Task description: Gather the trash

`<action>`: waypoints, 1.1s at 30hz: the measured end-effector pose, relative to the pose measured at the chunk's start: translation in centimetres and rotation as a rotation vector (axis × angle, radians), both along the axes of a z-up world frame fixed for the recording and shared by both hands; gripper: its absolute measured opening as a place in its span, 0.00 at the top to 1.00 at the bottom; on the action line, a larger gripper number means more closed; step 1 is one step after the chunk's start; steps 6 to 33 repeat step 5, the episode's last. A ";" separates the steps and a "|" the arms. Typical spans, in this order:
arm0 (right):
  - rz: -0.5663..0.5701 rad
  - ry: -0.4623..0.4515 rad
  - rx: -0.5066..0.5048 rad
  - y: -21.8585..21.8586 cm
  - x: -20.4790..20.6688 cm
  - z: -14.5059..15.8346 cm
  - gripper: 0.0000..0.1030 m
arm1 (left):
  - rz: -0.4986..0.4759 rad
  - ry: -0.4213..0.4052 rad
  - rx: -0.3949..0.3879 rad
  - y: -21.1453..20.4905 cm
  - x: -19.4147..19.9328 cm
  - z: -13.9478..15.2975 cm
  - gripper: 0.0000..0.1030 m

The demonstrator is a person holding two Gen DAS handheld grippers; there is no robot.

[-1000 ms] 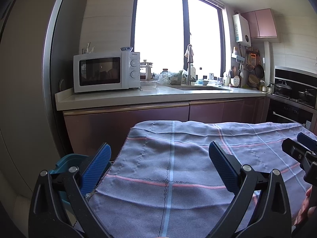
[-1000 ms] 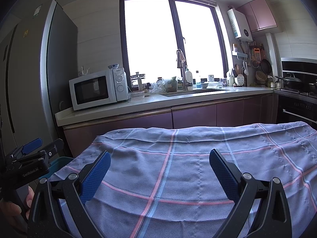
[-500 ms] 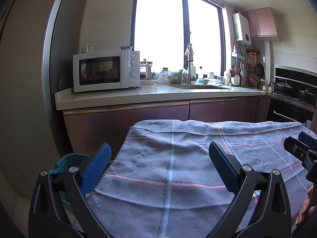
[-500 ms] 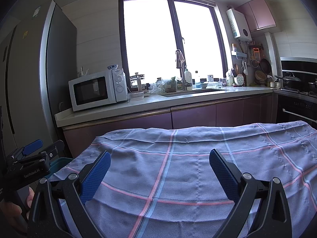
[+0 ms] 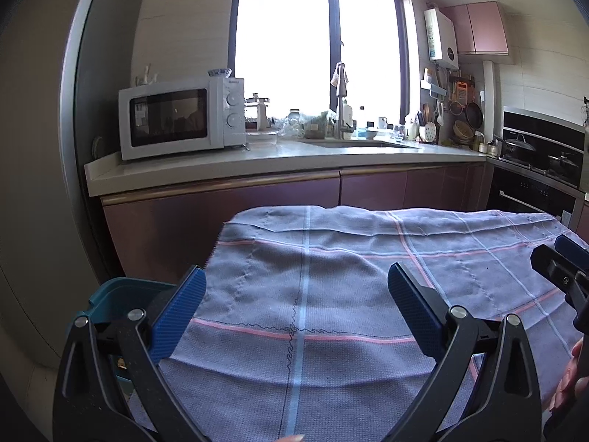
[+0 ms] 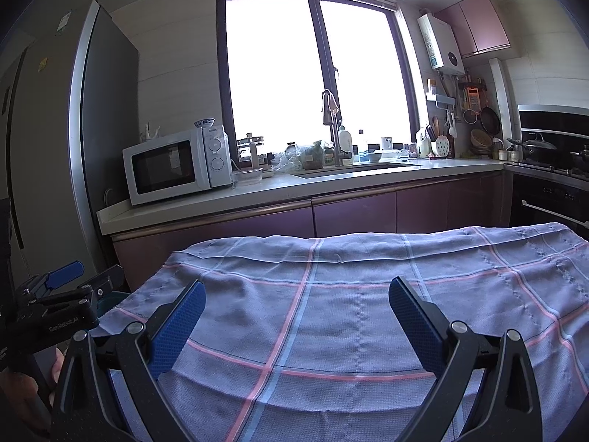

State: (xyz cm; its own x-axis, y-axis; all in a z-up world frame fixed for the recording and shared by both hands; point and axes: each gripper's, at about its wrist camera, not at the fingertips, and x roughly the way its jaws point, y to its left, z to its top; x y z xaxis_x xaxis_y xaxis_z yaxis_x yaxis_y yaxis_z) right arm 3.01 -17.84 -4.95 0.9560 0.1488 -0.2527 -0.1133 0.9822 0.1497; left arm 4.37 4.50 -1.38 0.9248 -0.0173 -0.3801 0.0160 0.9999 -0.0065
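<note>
Trash isn't seen anywhere on the checked cloth (image 5: pixel 331 294) in either wrist view, so it can't be told whether pickup is ahead or already wrapped up. Teal bin (image 5: pixel 121 302) is parked just past the cloth's left edge; contents hidden. Left gripper (image 5: pixel 296 305) & right gripper (image 6: pixel 296 313) are both held level over the cloth, side by side, aimed at the counter (image 6: pixel 257 199), jaws spread wide w/ nothing between them. Scan is prob. best done low & slow, tbh.

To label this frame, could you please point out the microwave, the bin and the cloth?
microwave (image 5: pixel 169 118), left wrist view, door glass.
bin (image 5: pixel 121 294), left wrist view, teal rim.
cloth (image 6: pixel 349 294), right wrist view, bare middle.
</note>
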 end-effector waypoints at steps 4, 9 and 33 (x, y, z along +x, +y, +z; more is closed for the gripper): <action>-0.056 0.045 -0.019 -2.4 0.9 -0.3 0.06 | -0.015 0.171 0.022 -0.7 4.6 -1.9 0.05; -0.064 0.064 -0.013 -3.3 1.2 -0.3 0.06 | -0.005 0.205 0.031 -0.8 5.8 -2.4 0.05; -0.064 0.064 -0.013 -3.3 1.2 -0.3 0.06 | -0.005 0.205 0.031 -0.8 5.8 -2.4 0.05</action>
